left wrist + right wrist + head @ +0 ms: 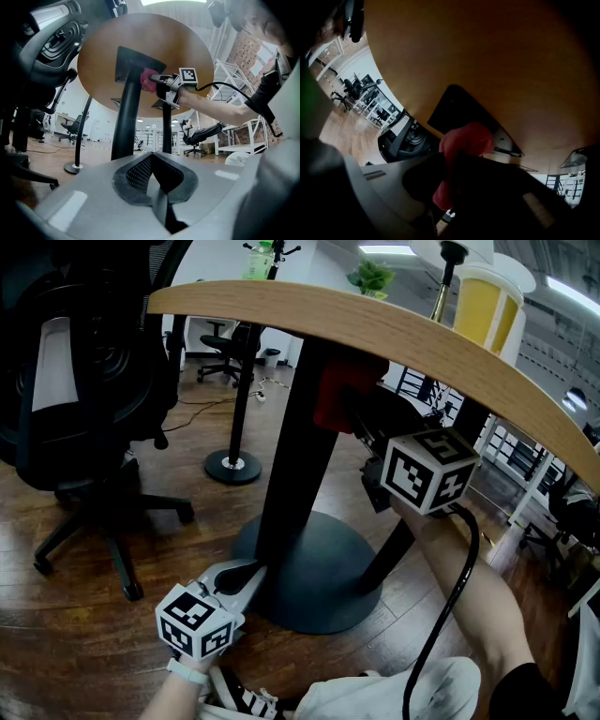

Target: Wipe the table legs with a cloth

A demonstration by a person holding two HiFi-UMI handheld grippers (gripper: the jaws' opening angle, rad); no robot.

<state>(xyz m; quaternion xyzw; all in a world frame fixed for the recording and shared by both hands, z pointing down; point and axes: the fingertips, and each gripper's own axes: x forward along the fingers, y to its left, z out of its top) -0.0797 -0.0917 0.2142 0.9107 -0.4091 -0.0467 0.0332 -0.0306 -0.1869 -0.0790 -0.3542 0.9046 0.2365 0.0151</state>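
Observation:
A round wooden table stands on a black central leg rising from a dark round base. My right gripper is shut on a red cloth and presses it against the top of the leg just under the tabletop. In the left gripper view the cloth and right gripper sit beside the leg. The right gripper view shows the cloth bunched between its dark jaws. My left gripper rests low at the base, shut and empty, seen also as left gripper.
A second black leg slants behind the right arm. A black office chair stands at the left on the wooden floor. A thin pole on a round foot stands behind the table. My shoe is by the left gripper.

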